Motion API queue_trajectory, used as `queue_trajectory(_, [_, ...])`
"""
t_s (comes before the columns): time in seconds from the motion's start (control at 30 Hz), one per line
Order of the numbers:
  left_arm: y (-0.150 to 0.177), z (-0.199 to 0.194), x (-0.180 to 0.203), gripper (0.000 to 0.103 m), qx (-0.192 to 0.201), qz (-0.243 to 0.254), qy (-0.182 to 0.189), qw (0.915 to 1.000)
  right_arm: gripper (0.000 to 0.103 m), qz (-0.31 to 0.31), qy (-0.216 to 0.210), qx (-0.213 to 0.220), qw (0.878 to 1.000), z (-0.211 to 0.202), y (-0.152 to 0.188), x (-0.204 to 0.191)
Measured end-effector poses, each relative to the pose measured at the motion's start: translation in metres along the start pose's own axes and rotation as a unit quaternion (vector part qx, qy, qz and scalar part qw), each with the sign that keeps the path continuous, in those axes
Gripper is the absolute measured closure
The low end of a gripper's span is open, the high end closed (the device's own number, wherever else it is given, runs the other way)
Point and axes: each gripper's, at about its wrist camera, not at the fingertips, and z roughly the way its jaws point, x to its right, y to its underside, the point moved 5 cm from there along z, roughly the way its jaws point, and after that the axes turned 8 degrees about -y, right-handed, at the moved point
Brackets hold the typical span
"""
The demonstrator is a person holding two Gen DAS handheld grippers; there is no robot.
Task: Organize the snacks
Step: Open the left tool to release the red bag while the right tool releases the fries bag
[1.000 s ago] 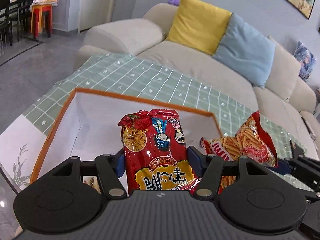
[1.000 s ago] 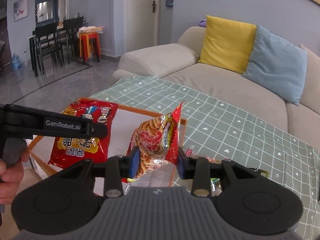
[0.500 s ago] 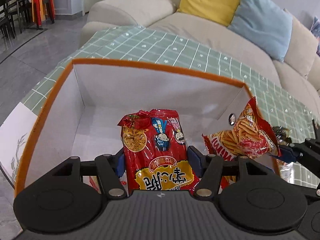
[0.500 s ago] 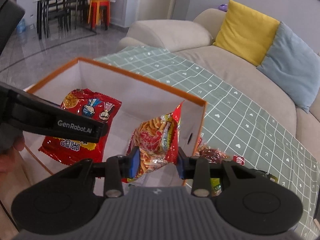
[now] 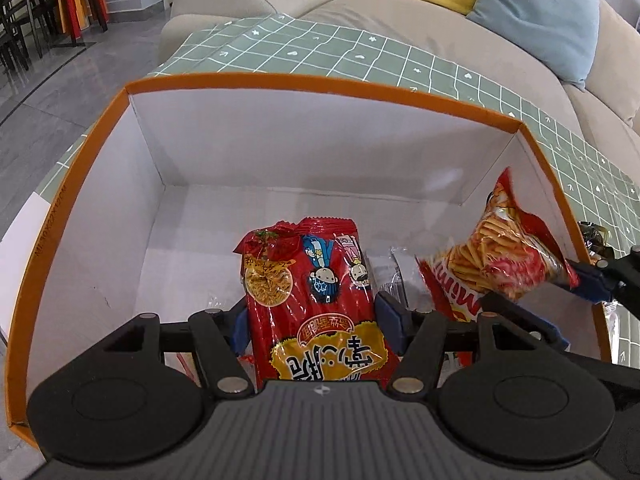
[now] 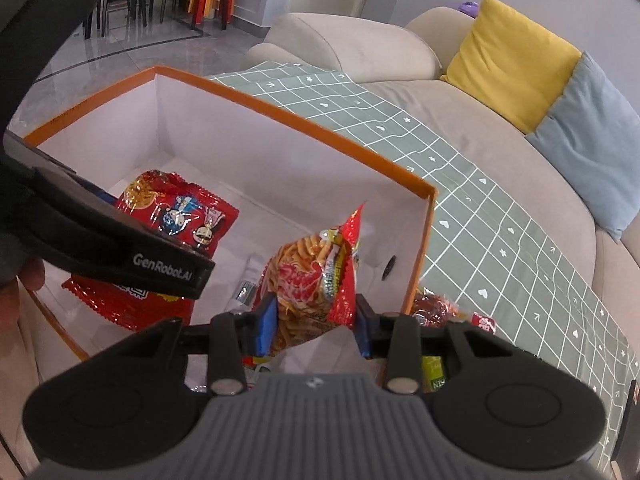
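Living room: beige sofa [image 6: 360,48] with yellow cushion [image 6: 508,60] and blue cushion [image 6: 592,140] behind a table under a green grid-pattern cloth [image 6: 480,208]. Orange-rimmed white box [image 5: 320,84] on the table. Left gripper [image 5: 310,320], clamped on a red noodle-snack packet [image 5: 316,292], inside the box toward its near side. Right gripper [image 6: 316,322], pinching a red stick-snack bag [image 6: 316,280] at the box's right wall. Loose wrapped snacks [image 6: 440,308] on the cloth right of the box
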Motion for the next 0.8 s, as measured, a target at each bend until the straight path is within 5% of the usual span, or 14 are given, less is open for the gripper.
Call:
queue_trajectory(0.67, [-0.002, -0.047, 0.000, 0.023, 0.073, -0.018, 0.007, 0.9972, 0.026, 0.000, 0.024, 0.055, 0.998, -0.047, 0.004, 0.001])
queue_trajectory(0.8, [-0.001, -0.062, 0.004, 0.023, 0.092, -0.014, 0.009, 0.9956, 0.026, 0.012, 0.028, 0.065, 0.997, -0.063, 0.011, 0.007])
